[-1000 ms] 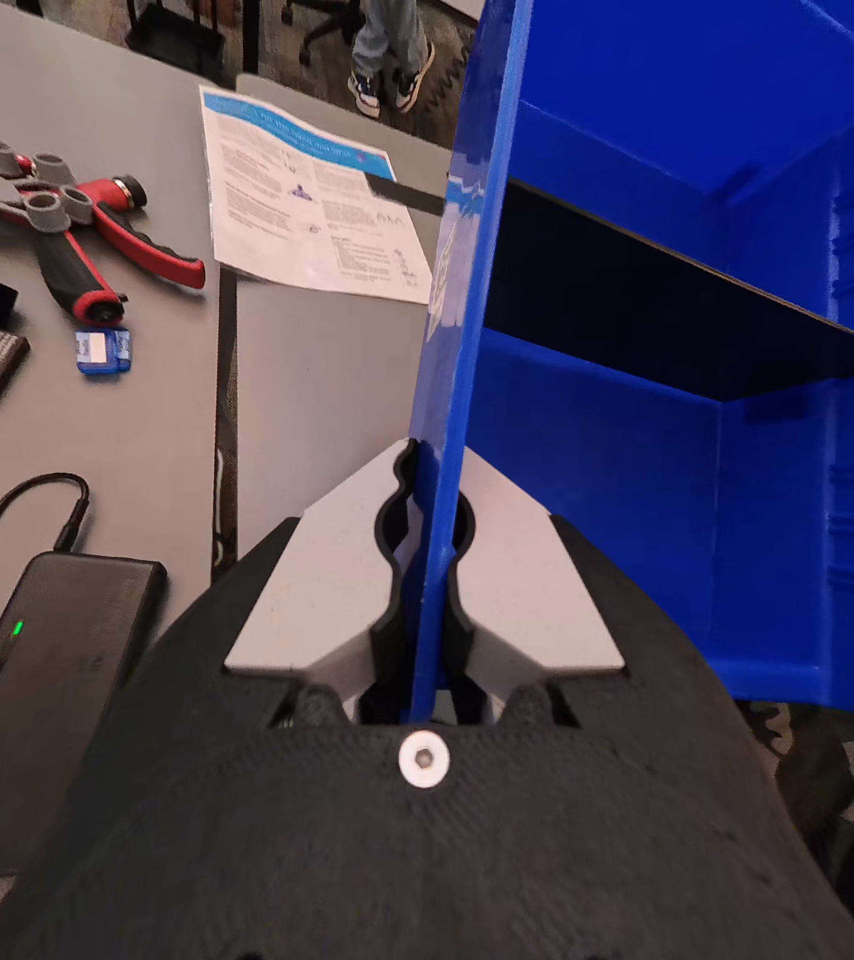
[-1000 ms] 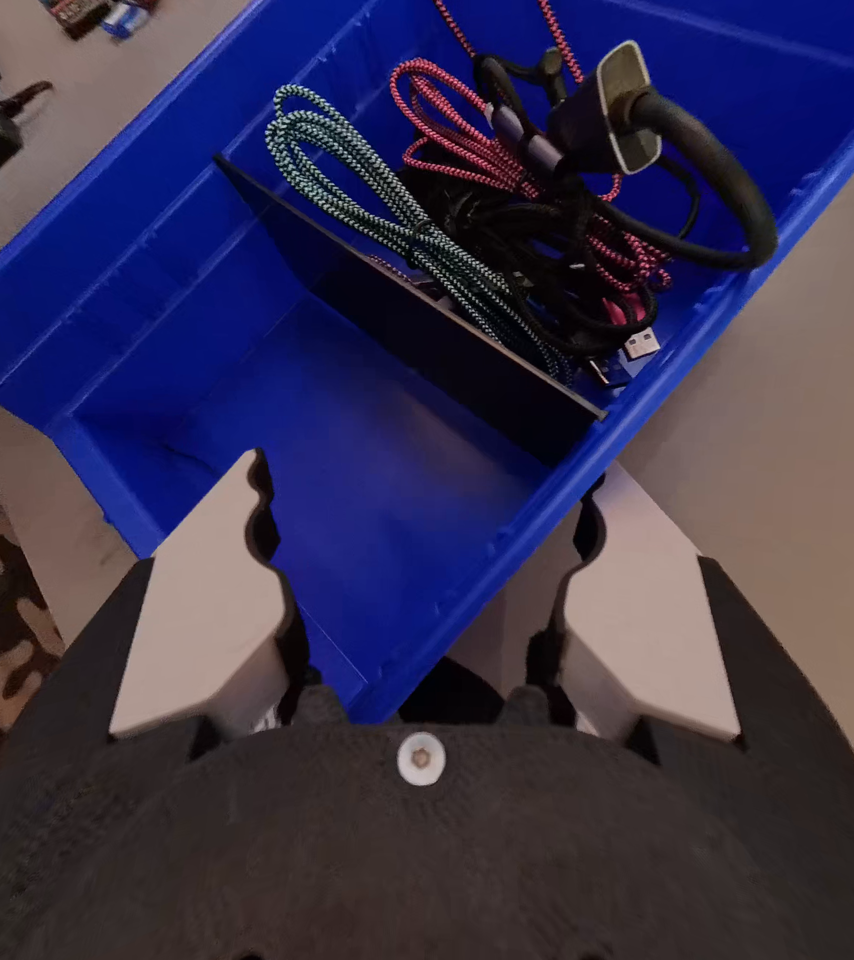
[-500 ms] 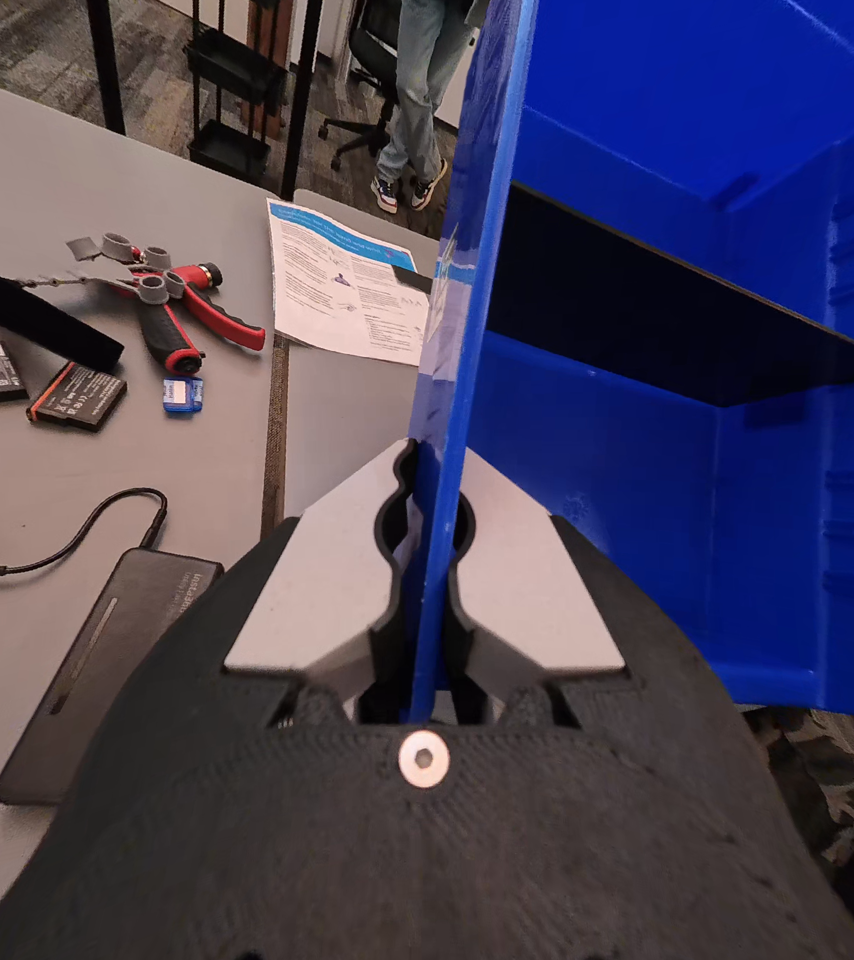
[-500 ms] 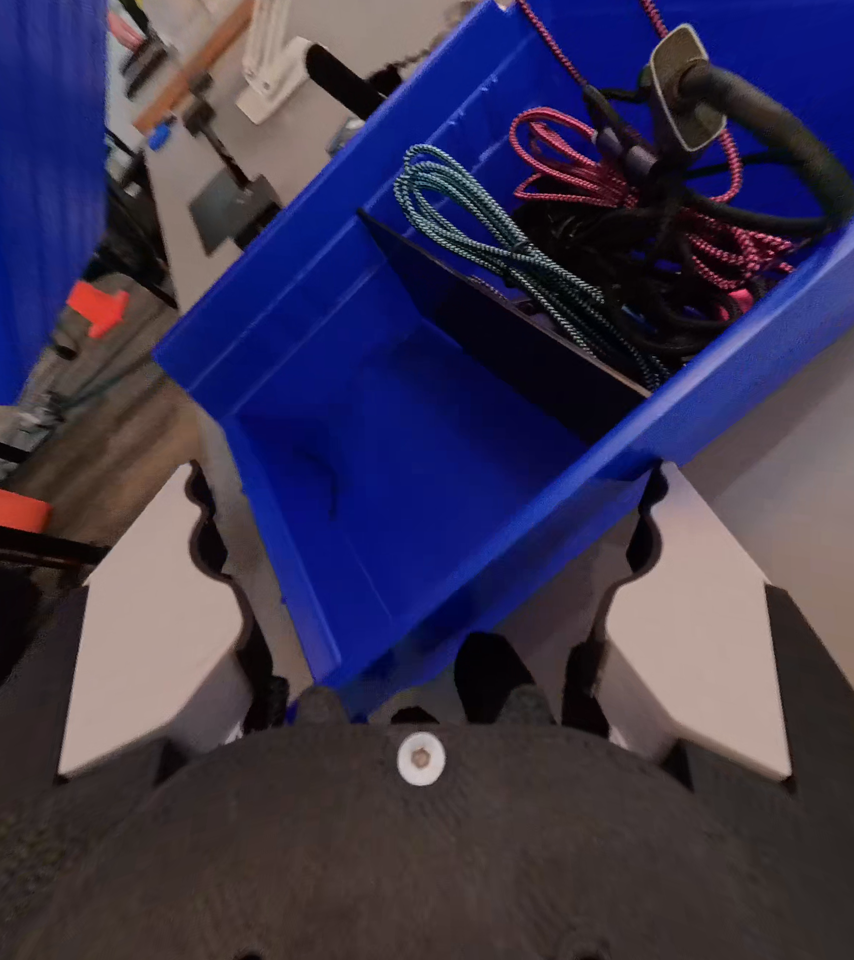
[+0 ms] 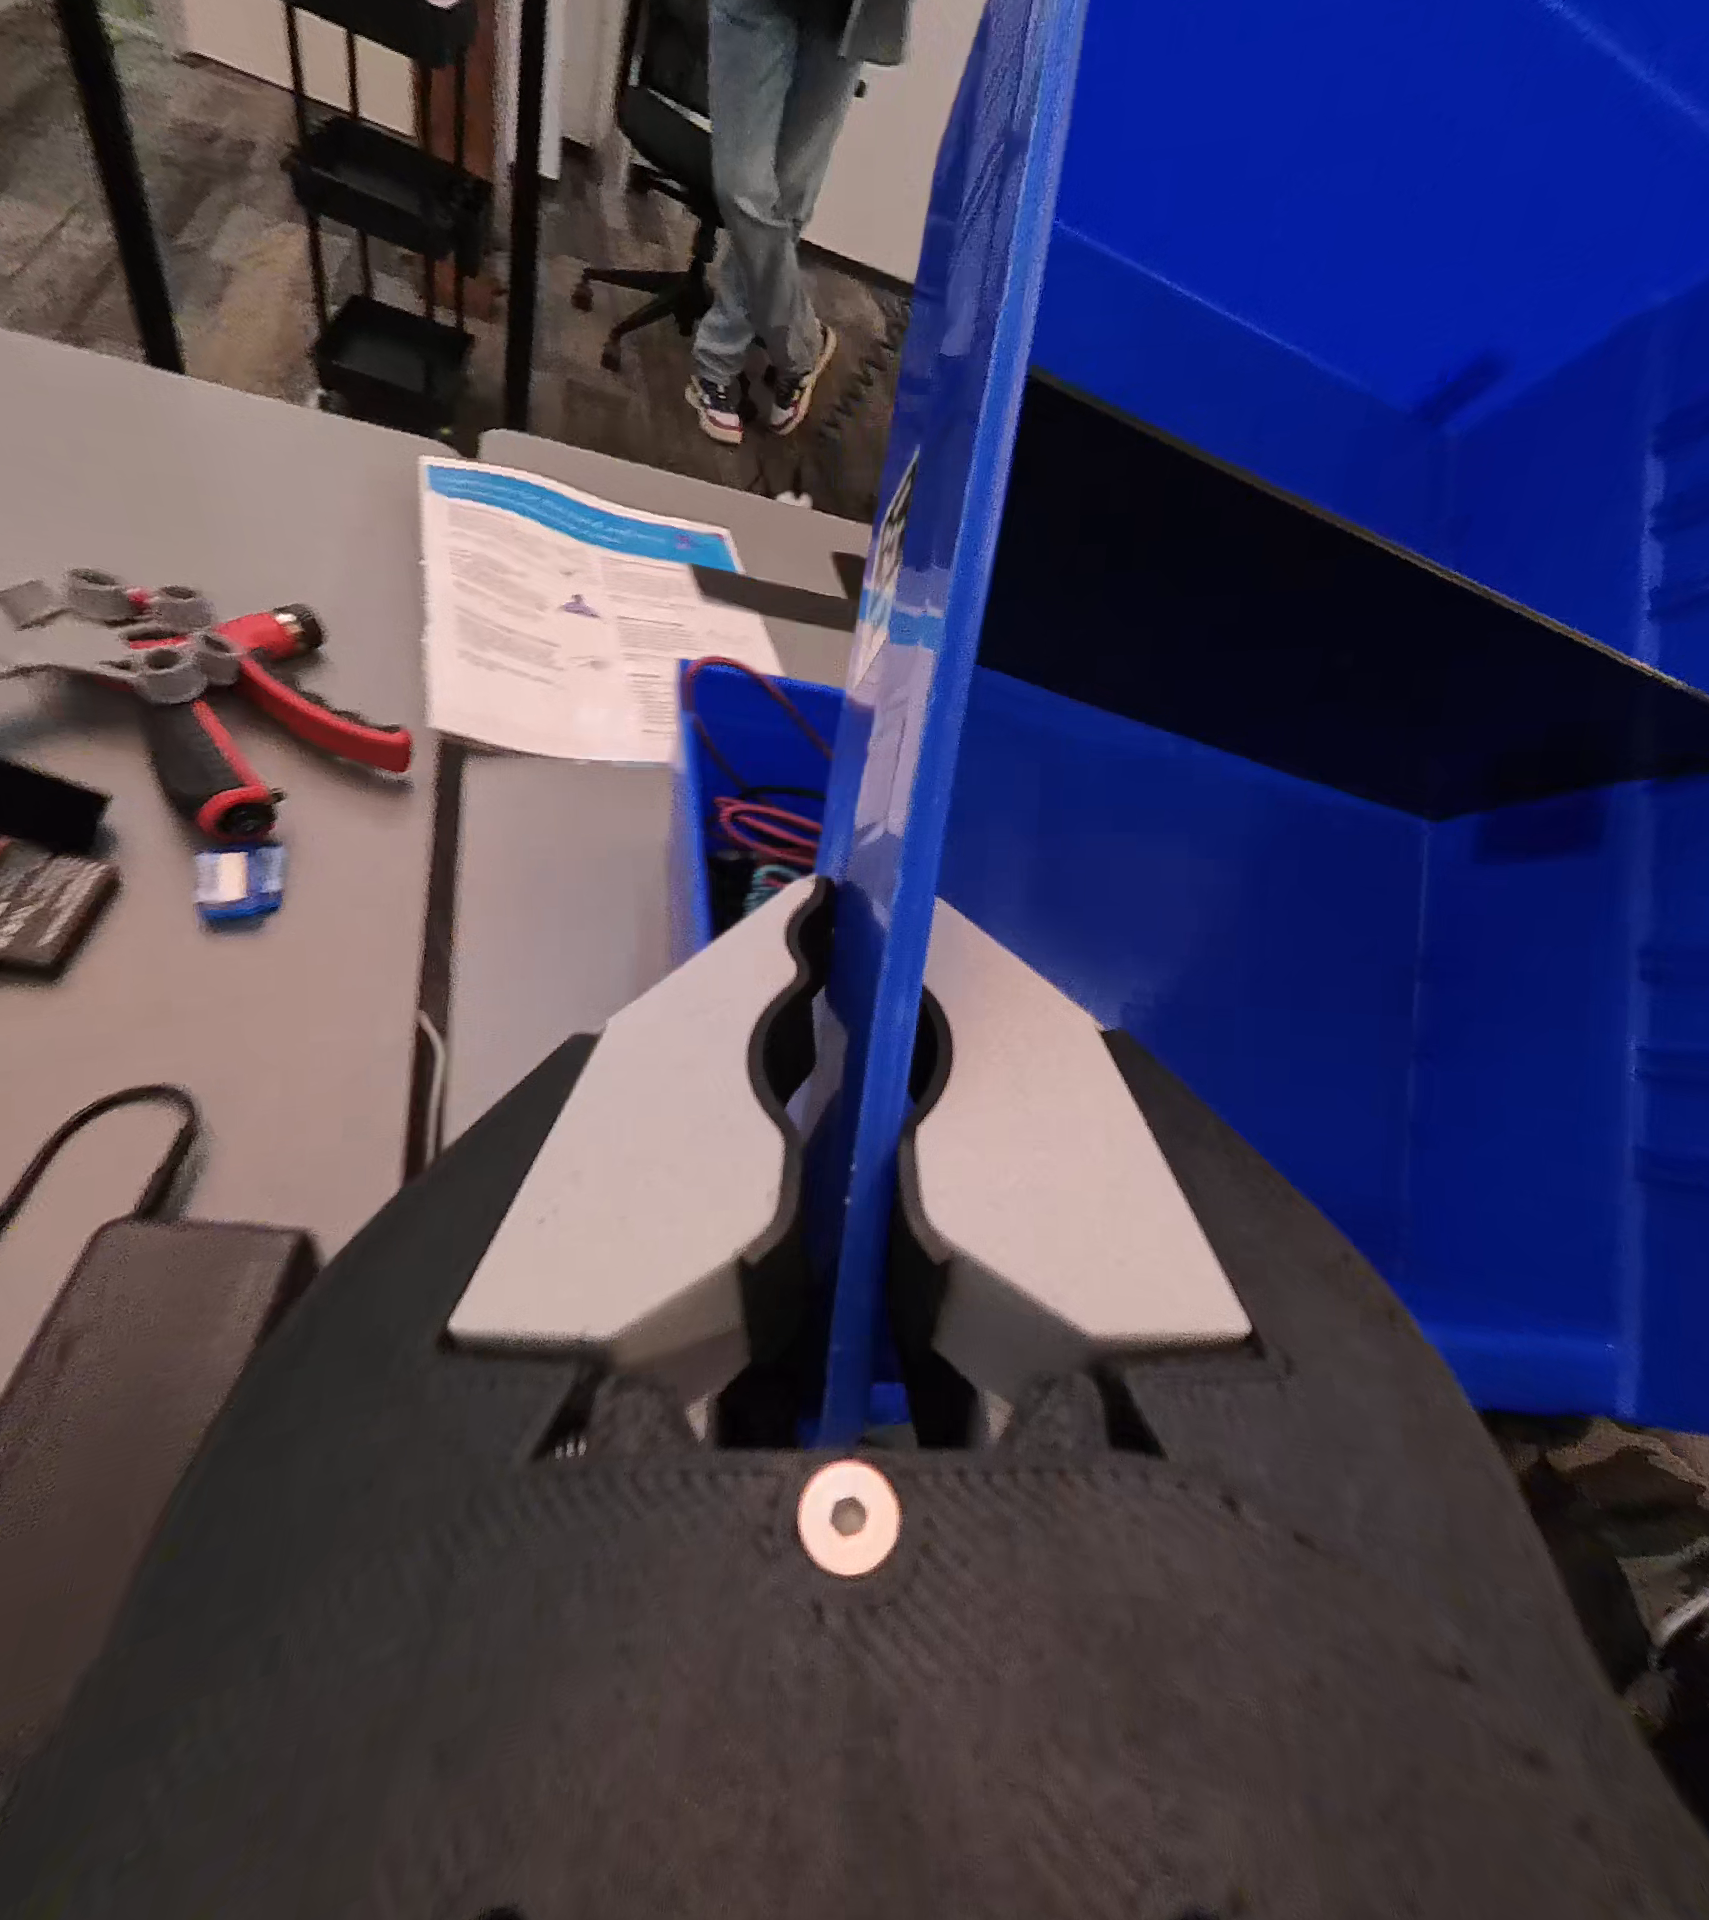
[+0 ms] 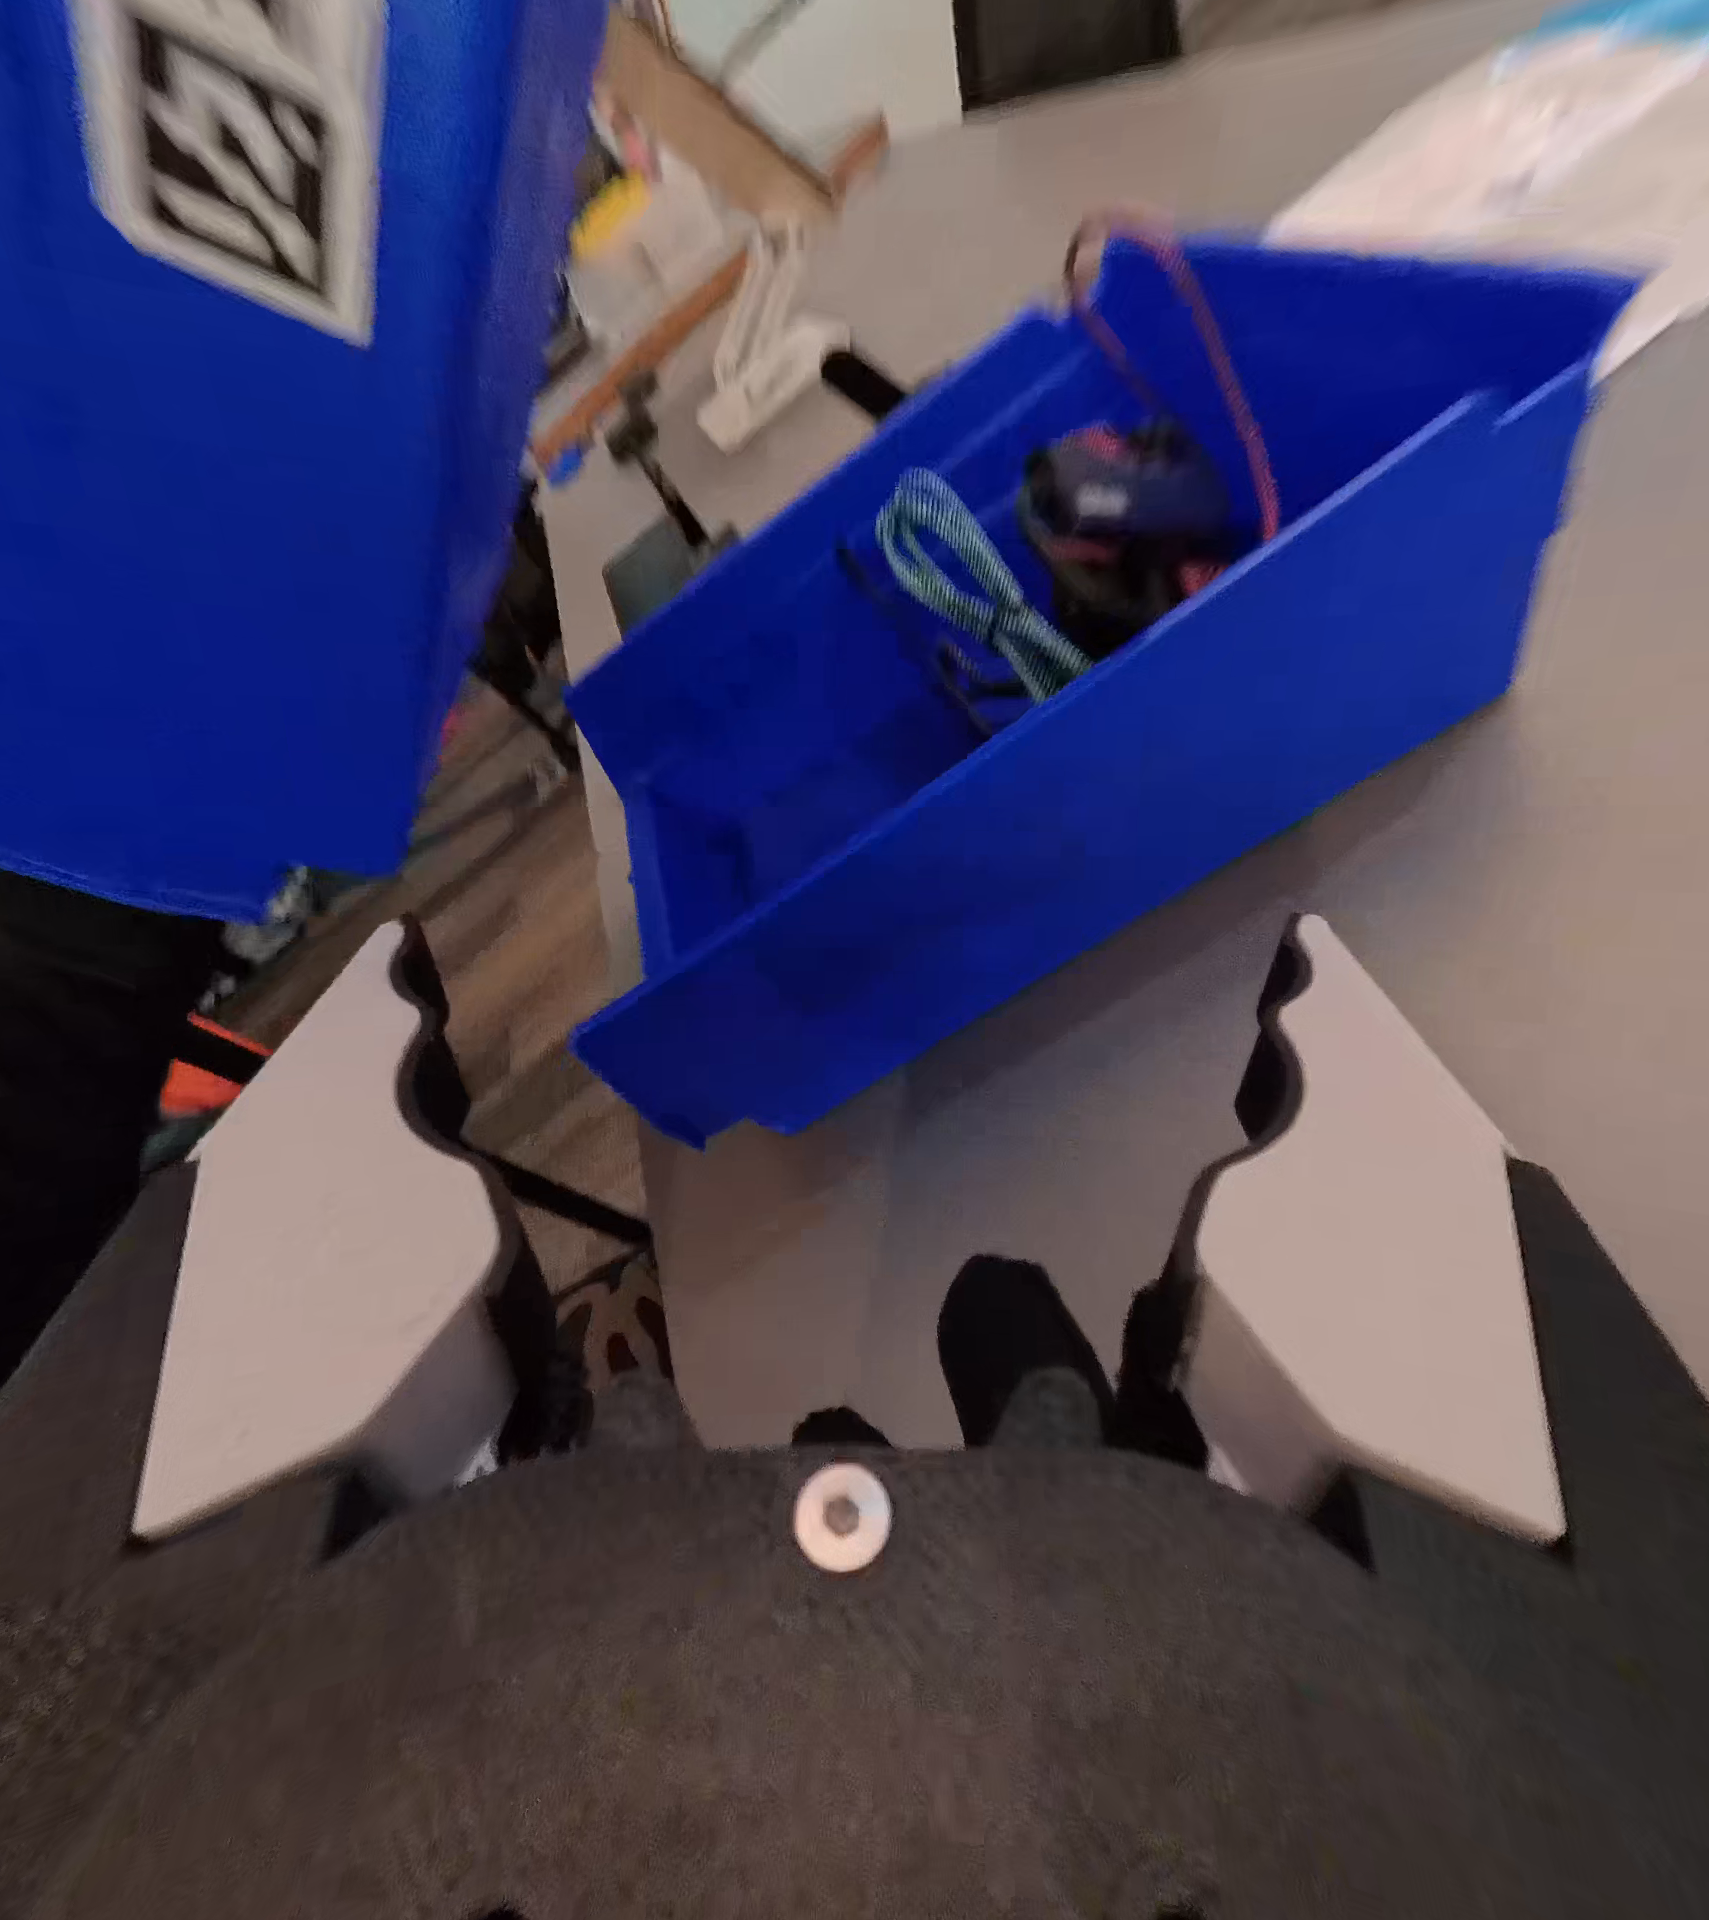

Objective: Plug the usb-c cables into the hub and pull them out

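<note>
The left gripper [image 5: 855,1039] clamps an empty blue bin's wall [image 5: 943,665], probably clearing space, while the right gripper [image 6: 850,1049] hangs spread near the cable bin [image 6: 1068,831].

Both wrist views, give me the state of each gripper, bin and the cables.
Left gripper: shut on the empty bin's wall.
Empty bin: lifted, divider in place.
Right gripper: open, holding nothing.
Cable bin: on the table, overhanging its edge.
Cables: coiled behind the divider, unplugged.
</note>
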`<state>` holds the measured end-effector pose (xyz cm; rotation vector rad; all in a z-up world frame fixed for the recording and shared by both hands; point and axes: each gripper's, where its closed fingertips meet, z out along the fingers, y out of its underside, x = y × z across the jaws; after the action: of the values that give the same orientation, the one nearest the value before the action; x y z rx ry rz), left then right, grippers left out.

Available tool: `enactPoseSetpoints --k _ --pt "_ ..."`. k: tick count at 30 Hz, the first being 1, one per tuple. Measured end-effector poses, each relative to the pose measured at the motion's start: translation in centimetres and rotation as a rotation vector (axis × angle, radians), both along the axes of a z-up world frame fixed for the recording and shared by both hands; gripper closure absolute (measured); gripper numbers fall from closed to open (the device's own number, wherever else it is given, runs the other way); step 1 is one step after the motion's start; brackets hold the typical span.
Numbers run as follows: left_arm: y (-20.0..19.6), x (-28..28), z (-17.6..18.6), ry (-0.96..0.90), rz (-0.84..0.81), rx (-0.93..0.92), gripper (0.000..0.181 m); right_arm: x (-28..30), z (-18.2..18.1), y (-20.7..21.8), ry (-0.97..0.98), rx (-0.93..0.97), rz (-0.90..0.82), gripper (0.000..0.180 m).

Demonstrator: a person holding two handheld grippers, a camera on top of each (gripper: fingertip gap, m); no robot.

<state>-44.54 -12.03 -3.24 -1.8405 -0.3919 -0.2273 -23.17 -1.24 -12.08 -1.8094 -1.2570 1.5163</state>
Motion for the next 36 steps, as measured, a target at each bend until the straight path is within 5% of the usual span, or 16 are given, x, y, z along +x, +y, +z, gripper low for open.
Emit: enactPoseSetpoints --k 13,25,36 --pt "16.0 21.3 1.3 0.145 -0.261 -0.079 0.175 23.4 16.3 9.0 0.604 0.173 -0.472 0.032" --pt "24.2 41.3 -9.8 0.021 -0.583 -0.213 0.174 36.6 10.8 13.0 0.537 0.199 -0.896 0.025" --pt "26.2 50.3 -14.8 -0.020 -0.747 -0.329 0.150 42.8 5.0 18.4 0.285 0.229 -1.026 0.027"
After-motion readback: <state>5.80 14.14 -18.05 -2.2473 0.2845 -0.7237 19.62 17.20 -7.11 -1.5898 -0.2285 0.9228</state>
